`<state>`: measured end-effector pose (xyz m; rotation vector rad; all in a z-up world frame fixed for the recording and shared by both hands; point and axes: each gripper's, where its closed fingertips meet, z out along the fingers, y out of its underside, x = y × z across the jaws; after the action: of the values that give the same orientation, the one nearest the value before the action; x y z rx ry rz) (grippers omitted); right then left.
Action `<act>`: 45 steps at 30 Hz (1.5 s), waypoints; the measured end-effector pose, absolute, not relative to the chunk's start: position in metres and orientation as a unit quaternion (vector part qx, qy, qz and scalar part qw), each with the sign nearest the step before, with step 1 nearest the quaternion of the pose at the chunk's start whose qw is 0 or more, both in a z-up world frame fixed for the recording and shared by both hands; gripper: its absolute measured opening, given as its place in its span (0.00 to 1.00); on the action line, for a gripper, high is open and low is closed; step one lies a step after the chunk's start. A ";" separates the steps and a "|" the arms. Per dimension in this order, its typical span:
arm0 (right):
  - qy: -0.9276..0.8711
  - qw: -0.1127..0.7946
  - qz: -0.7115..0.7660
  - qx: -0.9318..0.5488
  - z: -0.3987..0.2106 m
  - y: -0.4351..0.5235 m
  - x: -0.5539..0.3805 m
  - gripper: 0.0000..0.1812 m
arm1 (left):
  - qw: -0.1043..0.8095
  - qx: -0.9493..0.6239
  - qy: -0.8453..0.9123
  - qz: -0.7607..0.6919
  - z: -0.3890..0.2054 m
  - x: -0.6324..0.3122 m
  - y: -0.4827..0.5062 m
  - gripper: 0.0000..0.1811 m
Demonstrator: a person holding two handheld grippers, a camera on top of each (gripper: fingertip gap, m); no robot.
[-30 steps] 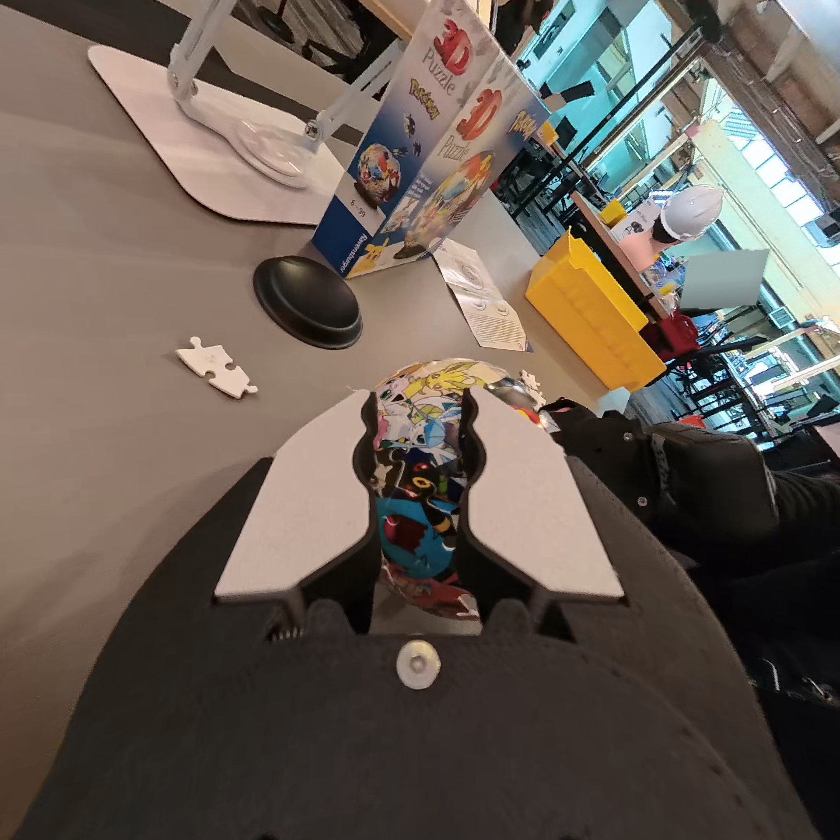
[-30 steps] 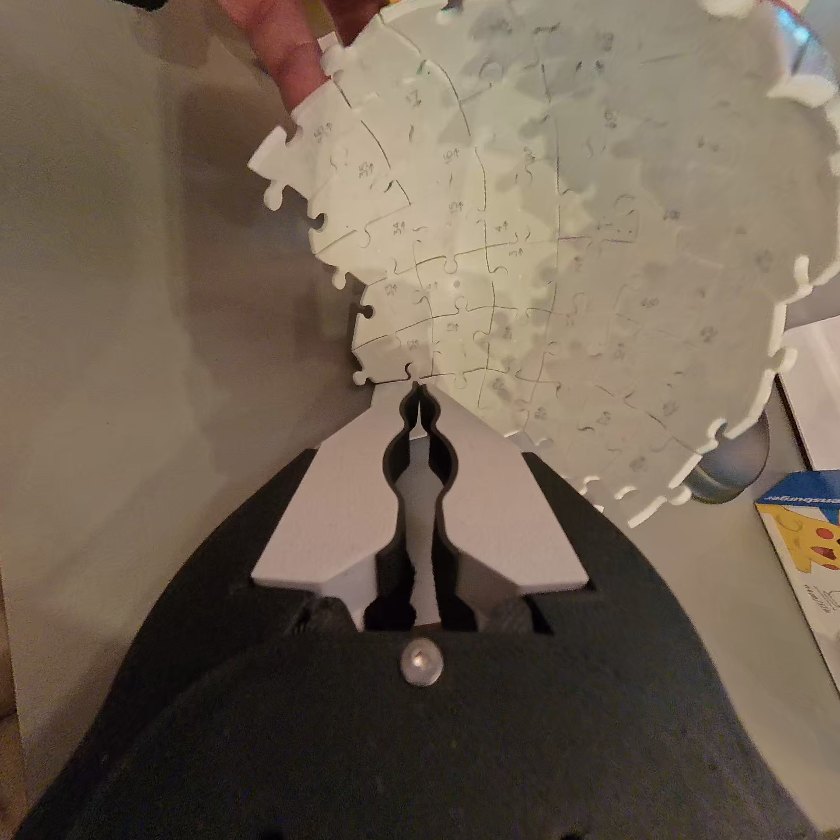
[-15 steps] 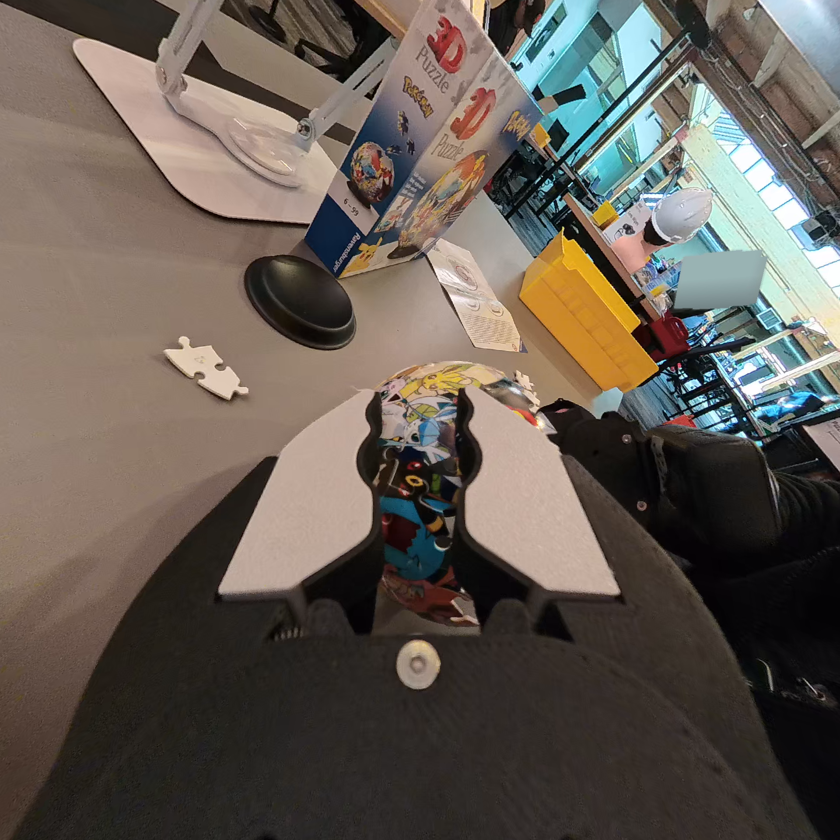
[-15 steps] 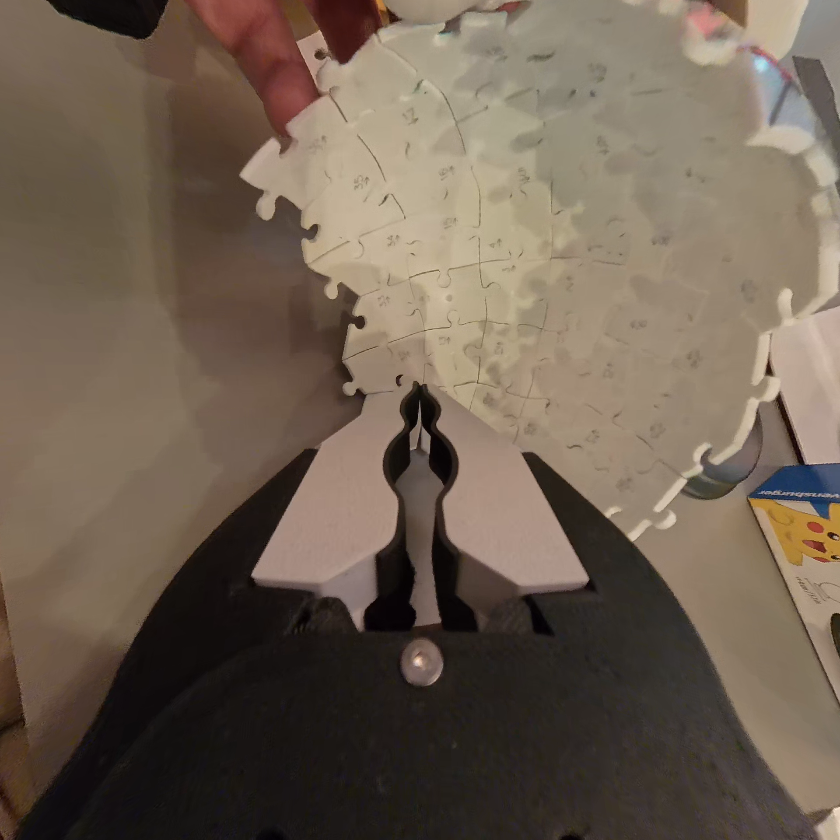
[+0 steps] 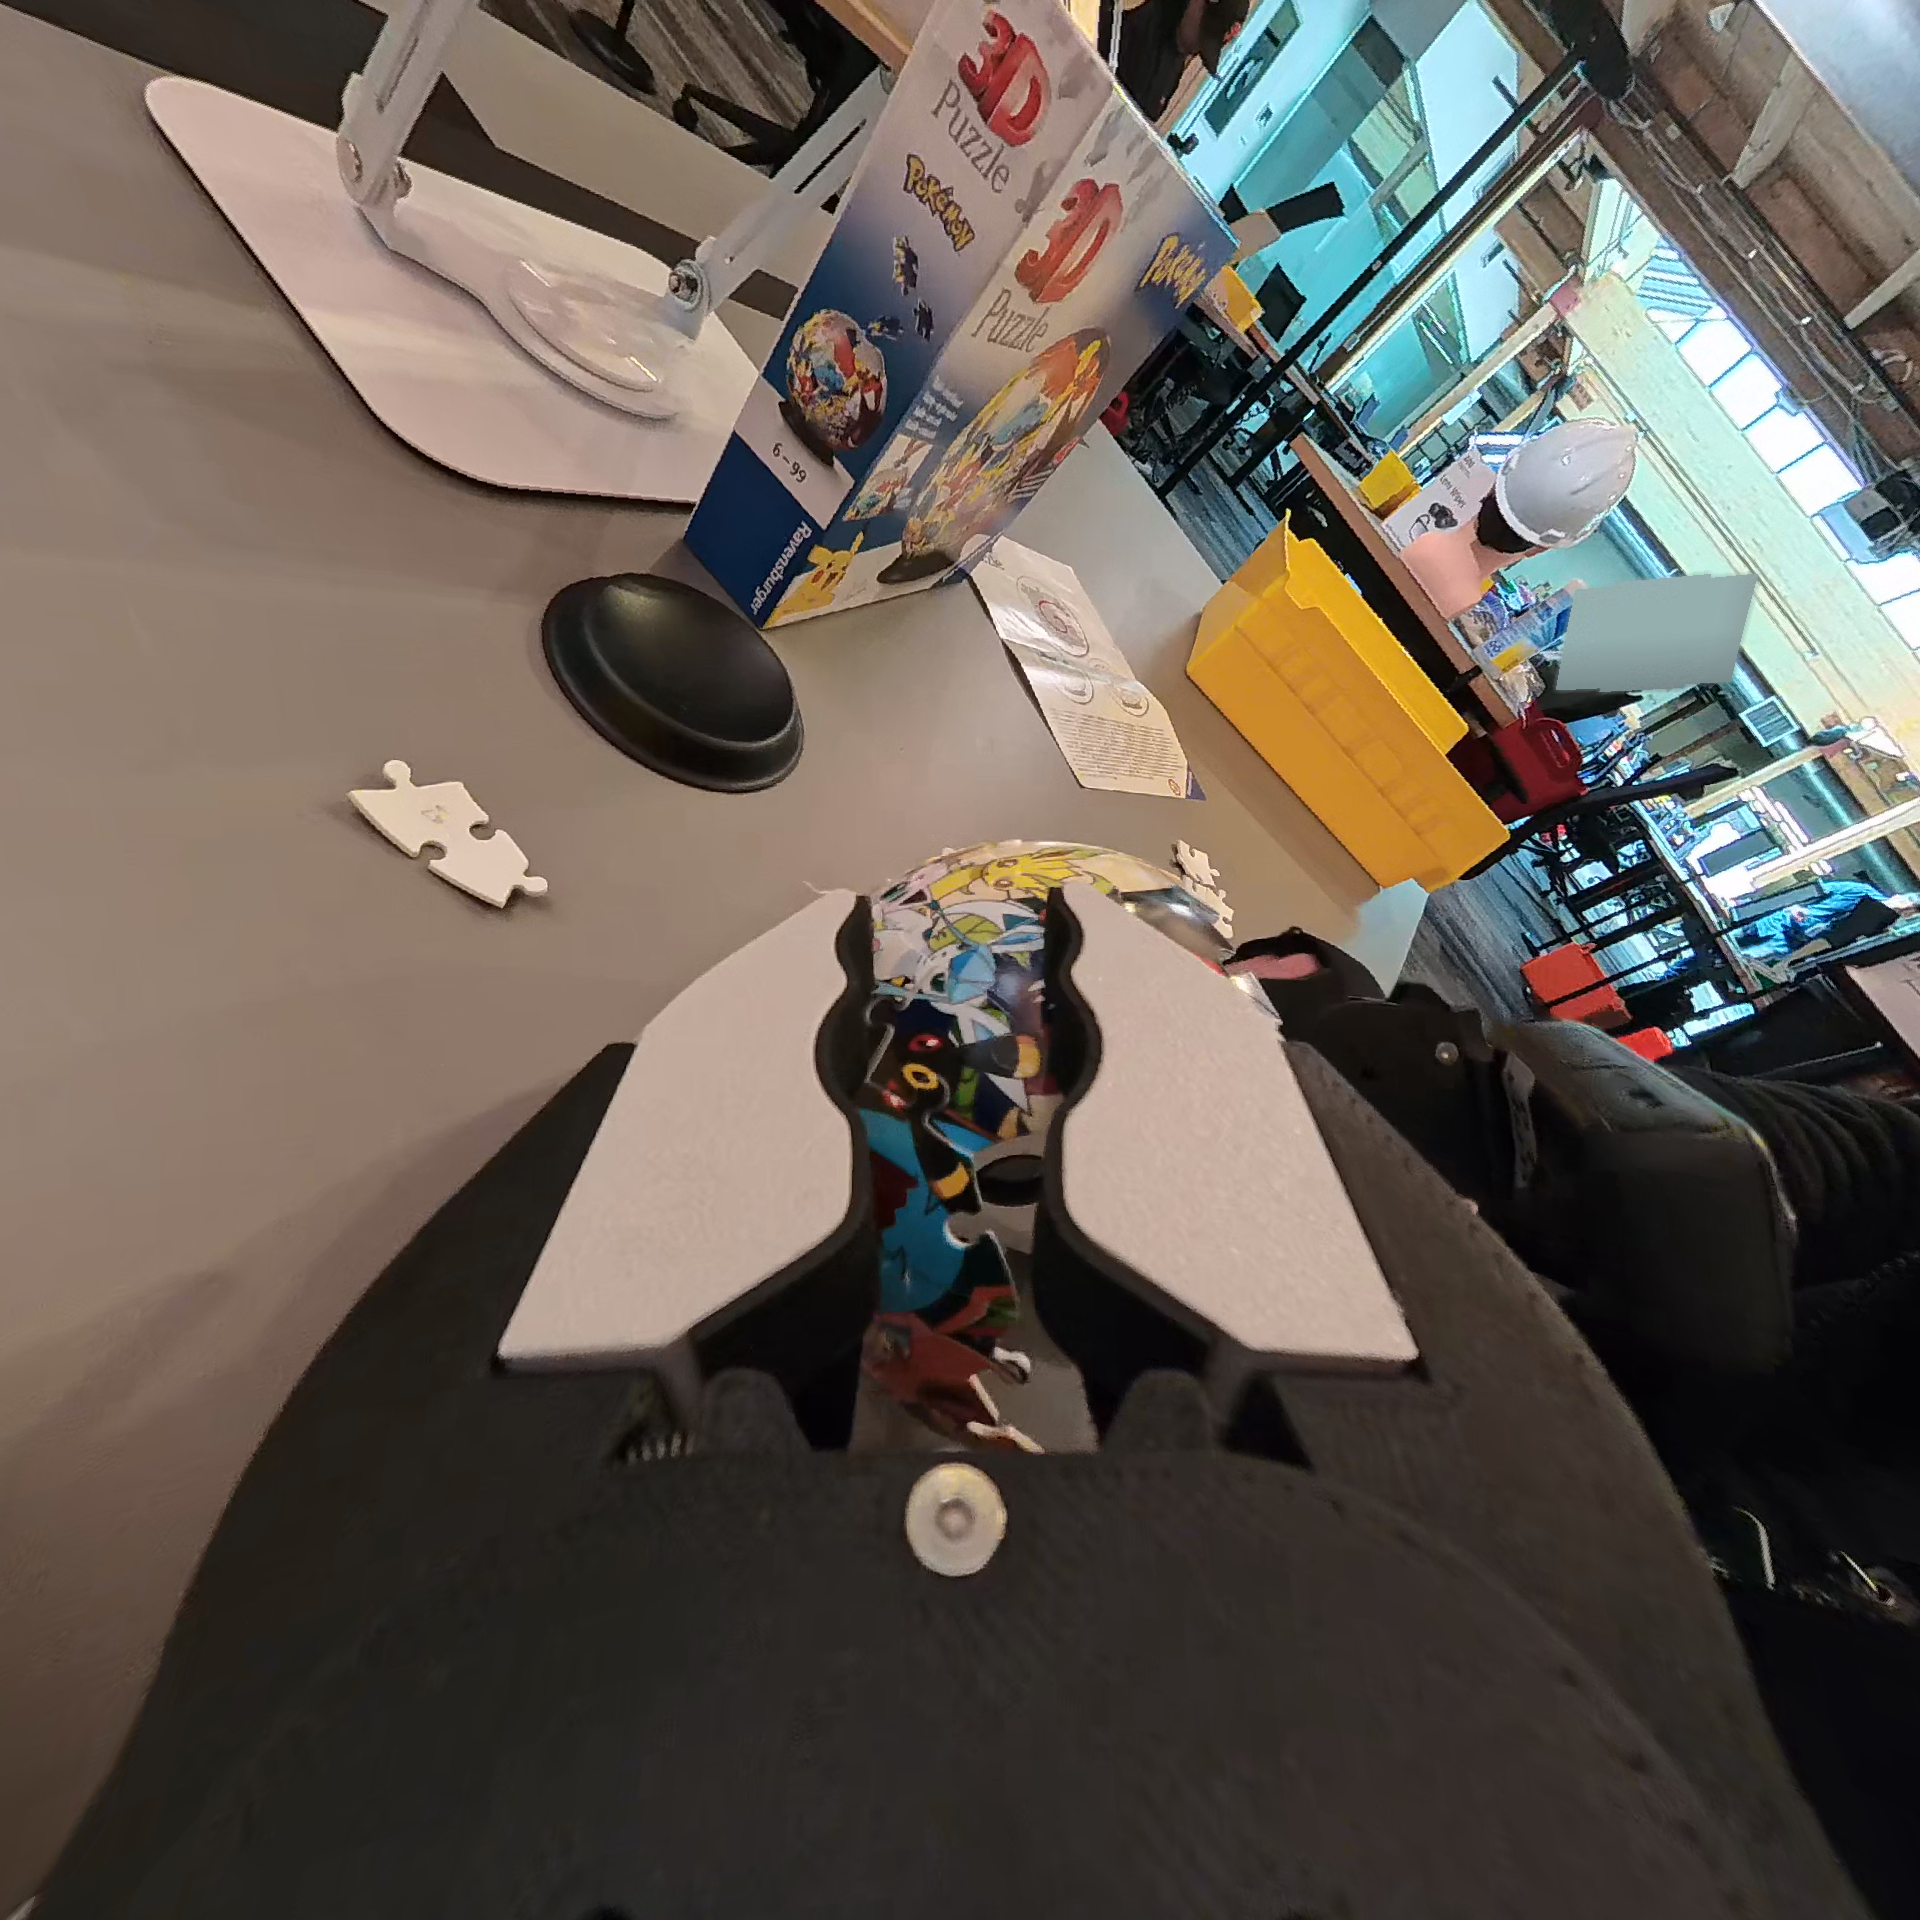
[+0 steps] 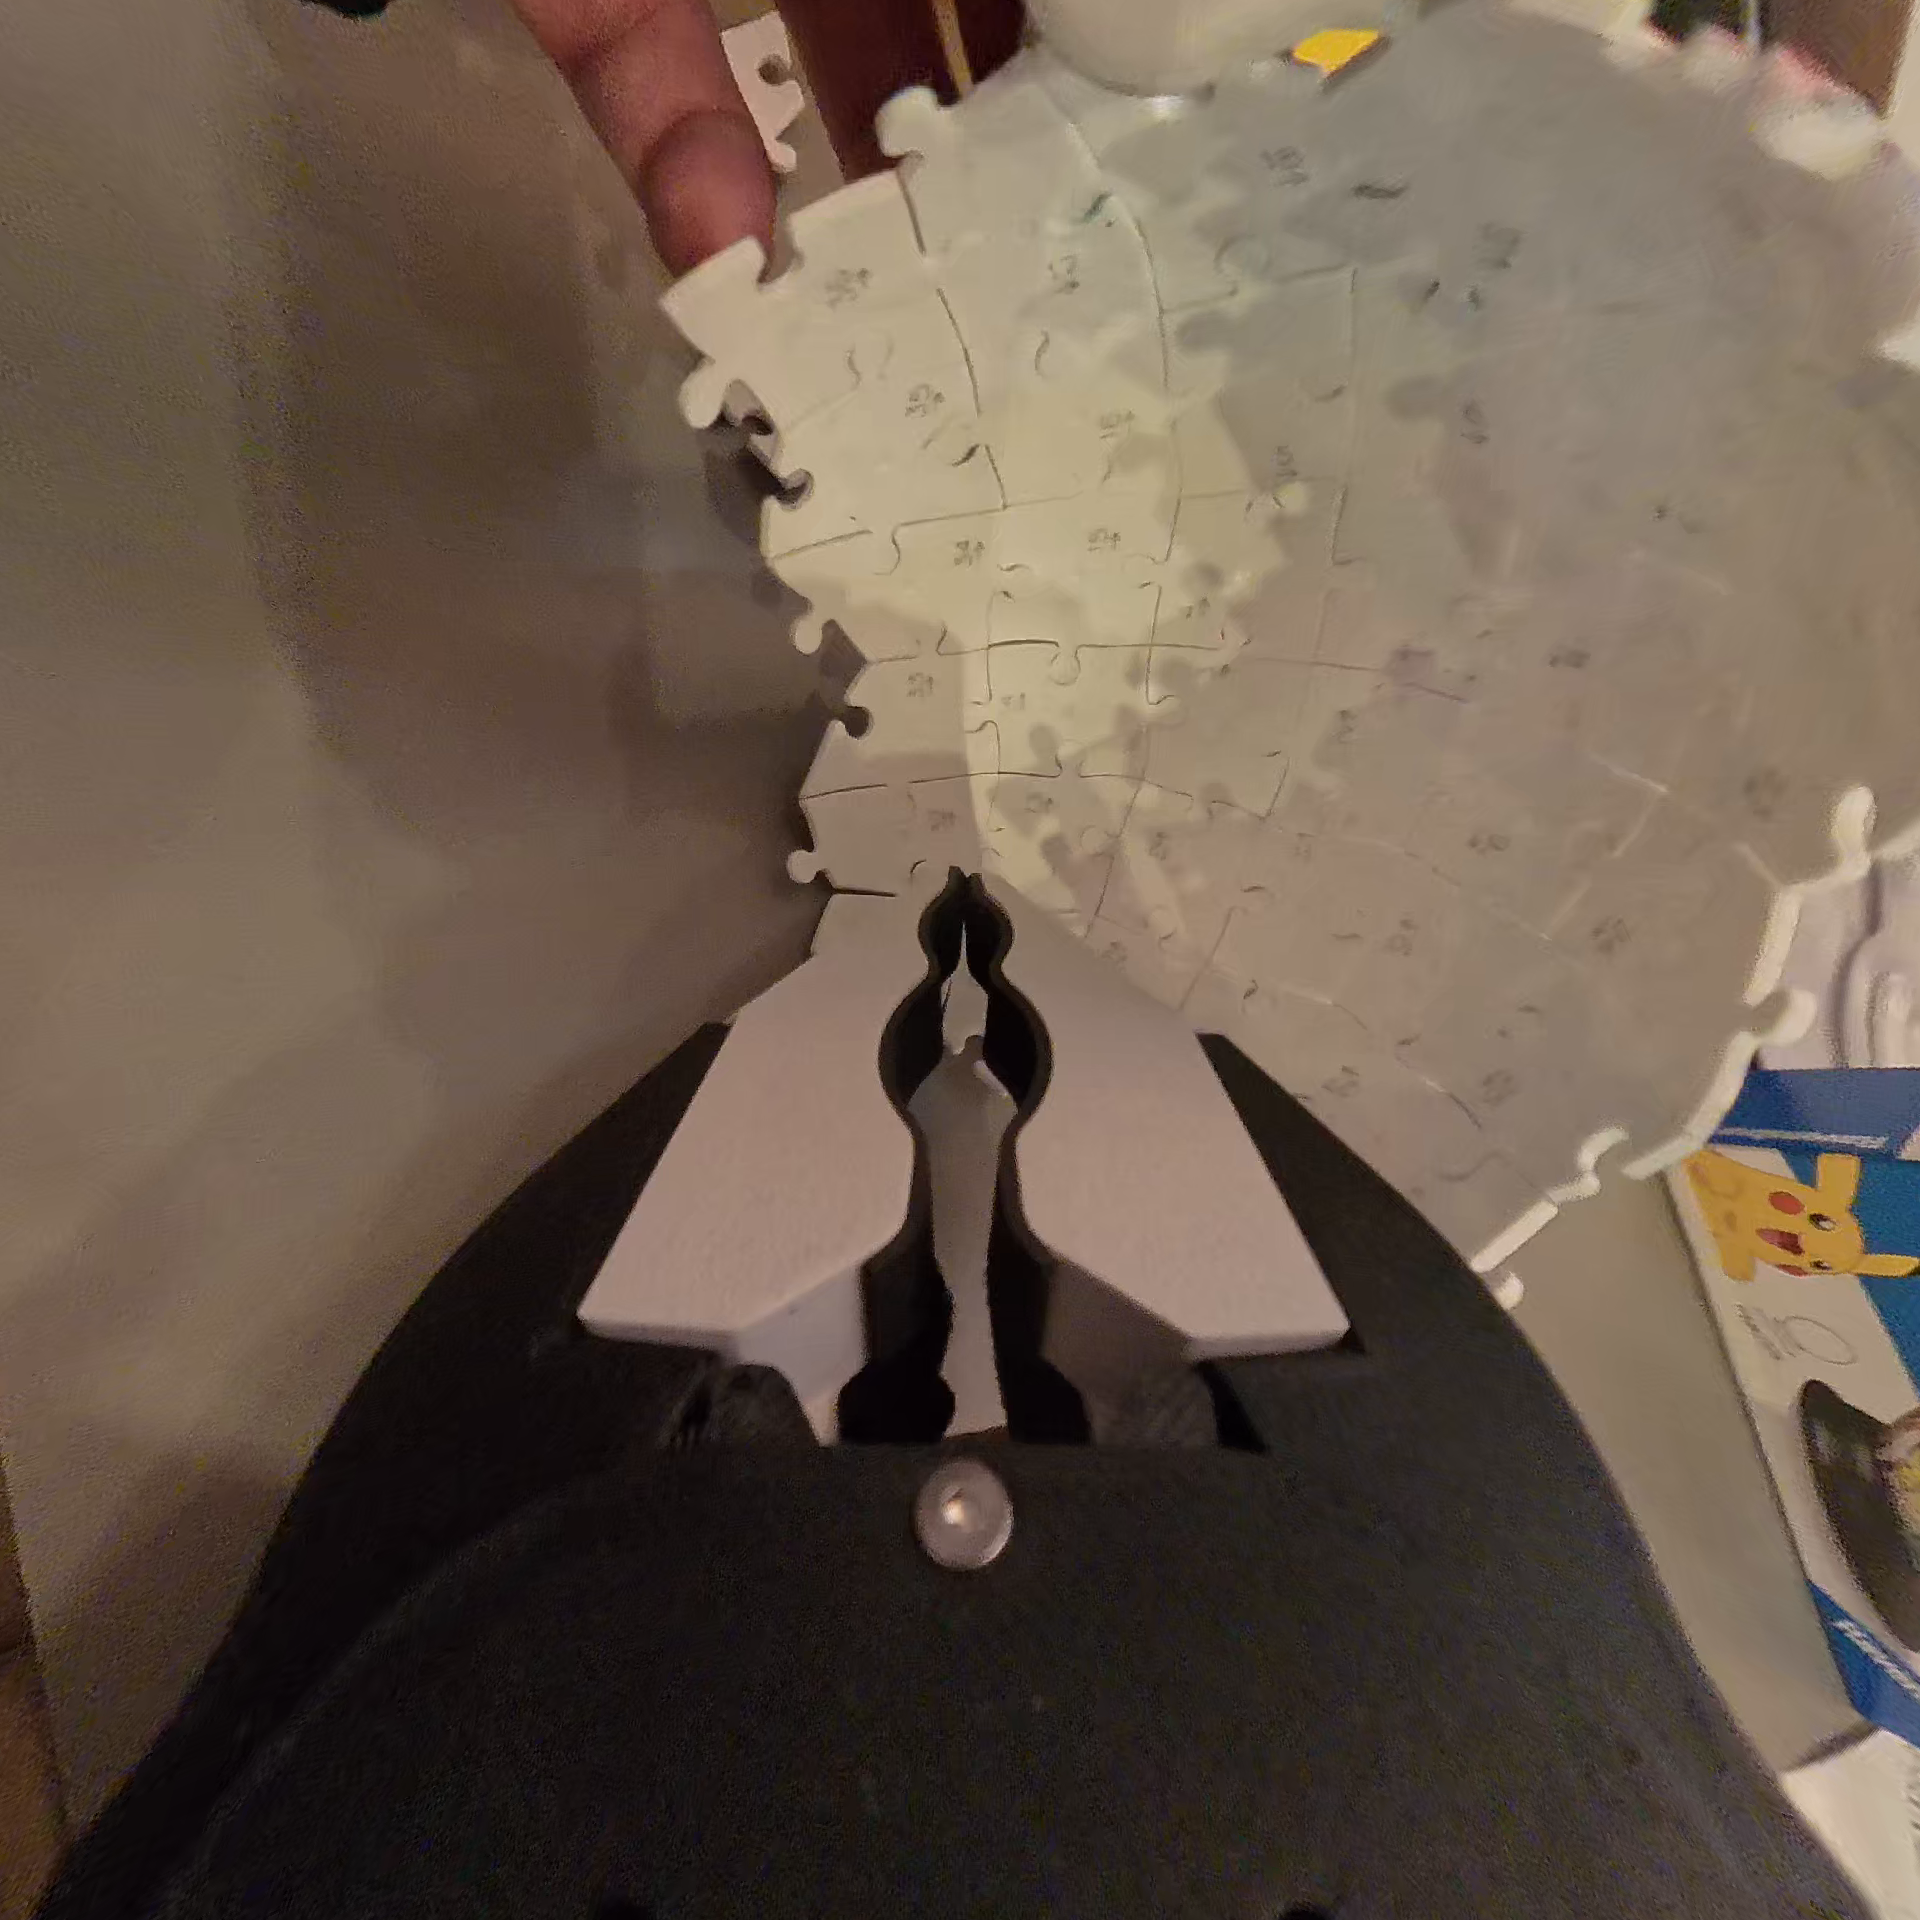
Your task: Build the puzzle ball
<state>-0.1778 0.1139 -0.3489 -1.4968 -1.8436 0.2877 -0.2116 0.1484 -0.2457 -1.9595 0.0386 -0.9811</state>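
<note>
Though built only of thin pieces clipped edge to edge, likely to handle as light and fairly stiff across the curve, yet weak along every seam and glossy enough outside to slip. Better supported on the outer dome than by the ragged rim. From the right wrist, visible as the pale, numbered inside of the puzzle ball (image 6: 1351, 623), an unfinished shell with its open side toward the camera and a bare finger (image 6: 696, 177) touching its upper-left edge. From the left wrist, only printed colour showing through the gap of the left claw (image 5: 956, 904), part spread. Impossible to tell whether its pads bear on the dome. Right claw (image 6: 961, 894) pressed almost together on a white puzzle piece (image 6: 961, 1164), tips right at the shell's lower rim. Probably best seated flat with gentle pressure, the dome backed from outside, lest neighbours buckle or pop loose. Spare piece (image 5: 447, 842) lying on the grey worktop (image 5: 208, 1039) near a black stand (image 5: 675, 696).
</note>
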 end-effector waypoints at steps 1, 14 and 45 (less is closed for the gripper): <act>-0.719 0.367 0.105 -0.580 -0.349 0.114 -0.178 0.00 | 0.457 -0.795 0.016 -0.399 -0.246 -0.211 0.148 0.17; -0.717 0.341 0.093 -0.601 -0.350 0.114 -0.177 0.00 | 0.459 -0.790 0.002 -0.407 -0.247 -0.214 0.150 0.17; -0.694 0.313 0.127 -0.635 -0.348 0.113 -0.154 0.00 | 0.456 -0.794 0.004 -0.401 -0.251 -0.210 0.146 0.16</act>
<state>-0.1541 0.1128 -0.3478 -1.6756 -1.8315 0.3352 -0.2101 0.1461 -0.2512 -1.9588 0.0089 -0.9884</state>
